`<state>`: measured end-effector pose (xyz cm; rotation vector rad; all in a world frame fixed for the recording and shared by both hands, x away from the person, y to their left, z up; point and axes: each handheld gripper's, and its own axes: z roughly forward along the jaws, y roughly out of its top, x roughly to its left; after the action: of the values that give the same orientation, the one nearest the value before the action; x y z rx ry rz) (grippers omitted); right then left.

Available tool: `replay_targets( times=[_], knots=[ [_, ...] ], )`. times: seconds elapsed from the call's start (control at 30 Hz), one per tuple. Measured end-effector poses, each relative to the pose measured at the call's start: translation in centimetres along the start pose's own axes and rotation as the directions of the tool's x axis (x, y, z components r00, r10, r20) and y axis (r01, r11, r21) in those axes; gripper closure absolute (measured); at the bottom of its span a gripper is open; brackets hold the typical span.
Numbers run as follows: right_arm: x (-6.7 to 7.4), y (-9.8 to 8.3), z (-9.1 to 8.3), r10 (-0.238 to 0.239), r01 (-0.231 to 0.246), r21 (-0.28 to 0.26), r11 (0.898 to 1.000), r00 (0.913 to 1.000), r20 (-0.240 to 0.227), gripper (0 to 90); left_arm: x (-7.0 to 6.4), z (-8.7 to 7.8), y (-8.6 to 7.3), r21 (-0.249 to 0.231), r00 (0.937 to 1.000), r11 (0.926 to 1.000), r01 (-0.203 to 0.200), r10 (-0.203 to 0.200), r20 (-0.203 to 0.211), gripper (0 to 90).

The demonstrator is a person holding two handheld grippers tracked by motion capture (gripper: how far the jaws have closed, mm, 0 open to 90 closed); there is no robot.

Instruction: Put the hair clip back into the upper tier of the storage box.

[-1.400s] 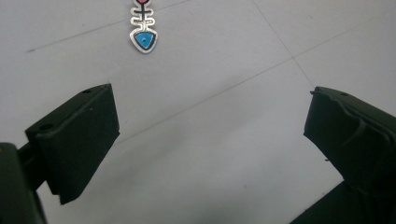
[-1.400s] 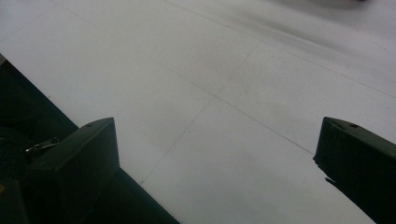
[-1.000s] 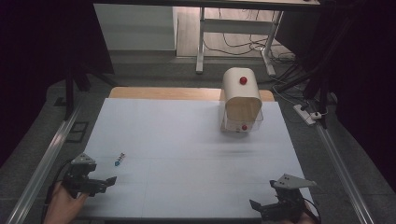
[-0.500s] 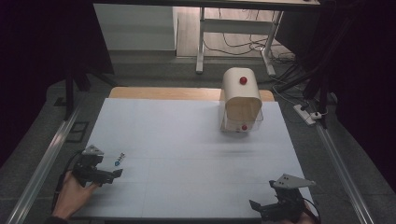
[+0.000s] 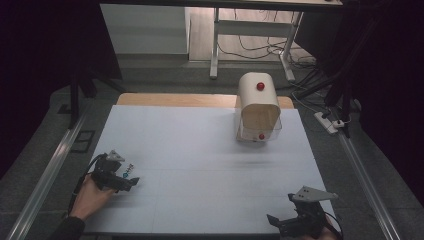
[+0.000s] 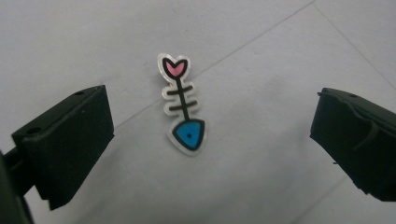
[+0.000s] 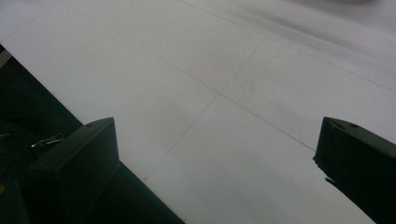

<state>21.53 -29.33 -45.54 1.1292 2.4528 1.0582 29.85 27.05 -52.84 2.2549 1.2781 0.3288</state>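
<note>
Between my left tongs' (image 6: pixel 205 135) spread jaws lies a small fish-bone charm (image 6: pixel 182 108), flat on the white table (image 5: pixel 200 150) near its front left corner, pink heart tail away from me, blue head toward me, touching neither jaw. My right tongs (image 5: pixel 280 224) hover released at the front right corner. A rounded cream box (image 5: pixel 258 106) stands far back.

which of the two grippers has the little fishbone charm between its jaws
The left gripper: the fishbone charm lies flat between its open jaws. The right gripper has only bare table ahead.
</note>
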Motion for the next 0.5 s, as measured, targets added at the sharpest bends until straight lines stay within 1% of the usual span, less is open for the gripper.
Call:
replay_targets(
  times=[0.03,0.07,0.13,0.17,0.23,0.27,0.3,0.33,0.37,0.4,0.43,0.47,0.5],
  knots=[
    [0.0,0.0,0.0,0.0,0.0,0.0,1.0,1.0,-0.001,0.0,0.1,0.4,0.2,0.009,1.0,0.9999,-0.005,0.005,-0.002,0.0],
    [0.0,0.0,0.0,0.0,0.0,0.0,1.0,1.0,-0.001,0.0,0.1,0.4,0.2,0.009,1.0,0.9999,-0.005,0.005,-0.002,0.0],
    [0.0,0.0,0.0,0.001,-0.001,0.001,1.0,1.0,-0.002,0.0,0.2,0.9,0.4,0.028,1.0,0.9996,0.0,0.0,-0.009,0.0],
    [0.0,0.0,0.0,0.001,-0.001,0.001,1.0,1.0,-0.004,0.0,0.3,1.2,0.5,0.051,0.9999,0.9987,0.0,0.001,-0.012,0.0],
    [0.0,0.0,0.0,0.0,0.0,0.001,1.0,1.0,-0.004,0.0,0.3,1.7,0.5,0.08,0.9999,0.9968,0.002,-0.001,-0.015,0.3],
    [0.0,0.0,0.0,0.0,0.0,0.0,1.0,1.0,-0.004,0.0,0.4,1.7,0.5,0.077,0.9999,0.9969,0.014,-0.013,-0.006,1.6],
    [0.0,0.0,0.0,-0.001,0.001,0.0,1.0,1.0,-0.005,0.0,0.4,1.7,0.6,0.077,0.9998,0.9969,0.019,-0.019,-0.009,3.2],
    [0.0,0.0,0.0,-0.001,0.001,0.0,1.0,1.0,-0.005,0.0,0.4,1.6,0.6,0.077,0.9998,0.9969,0.018,-0.017,-0.011,6.1],
    [0.0,0.0,0.0,-0.001,0.001,0.0,1.0,1.0,-0.005,0.0,0.3,1.4,0.6,0.073,0.9999,0.9973,0.013,-0.012,-0.006,6.1],
    [0.0,0.0,0.0,-0.001,0.001,0.001,1.0,1.0,-0.007,1.0,0.2,1.3,0.6,0.064,1.0,0.9979,0.005,-0.005,-0.002,19.0],
    [0.0,0.0,0.0,-0.003,0.003,0.001,1.0,1.0,-0.007,2.3,0.2,1.1,0.6,0.061,1.0,0.9982,-0.001,0.001,0.0,25.9],
    [0.0,0.0,0.0,-0.003,0.003,0.001,1.0,1.0,-0.007,2.3,0.2,1.0,0.7,0.062,1.0,0.9981,0.003,-0.003,-0.003,25.9],
    [0.0,0.0,0.0,-0.004,0.004,0.003,1.0,0.9999,-0.009,2.4,0.3,0.9,0.8,0.064,0.9999,0.9978,0.015,-0.015,-0.007,35.6]
  ],
)
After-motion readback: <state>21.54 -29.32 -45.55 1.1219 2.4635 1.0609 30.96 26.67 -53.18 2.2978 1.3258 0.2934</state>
